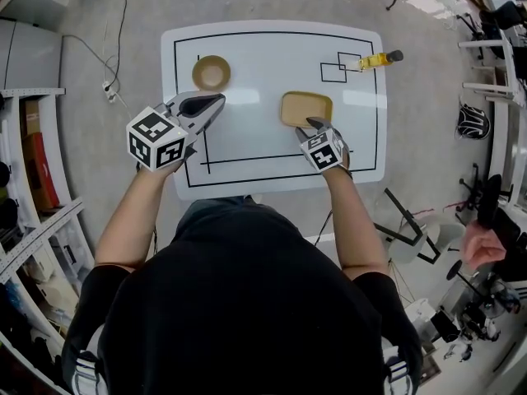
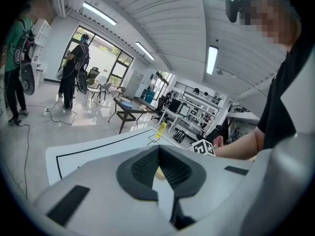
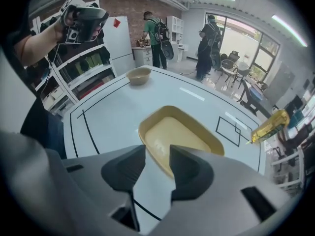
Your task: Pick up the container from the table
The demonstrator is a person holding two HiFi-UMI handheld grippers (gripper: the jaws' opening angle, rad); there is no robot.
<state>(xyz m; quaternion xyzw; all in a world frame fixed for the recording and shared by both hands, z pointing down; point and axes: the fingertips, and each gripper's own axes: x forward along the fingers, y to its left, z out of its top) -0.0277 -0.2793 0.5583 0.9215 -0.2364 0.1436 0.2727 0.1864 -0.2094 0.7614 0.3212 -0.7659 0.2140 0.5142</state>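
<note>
Approach step: right tool (image 1: 318, 125) open, empty, poised over near rim of container (image 1: 306, 108), which sits mid-right on surface (image 1: 263, 142). Left tool (image 1: 216, 100) closed, empty, idle at left. Next, likely: lower, straddle rim, close.

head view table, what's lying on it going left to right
round tan bowl → yellow rectangular container → yellow bottle
</note>
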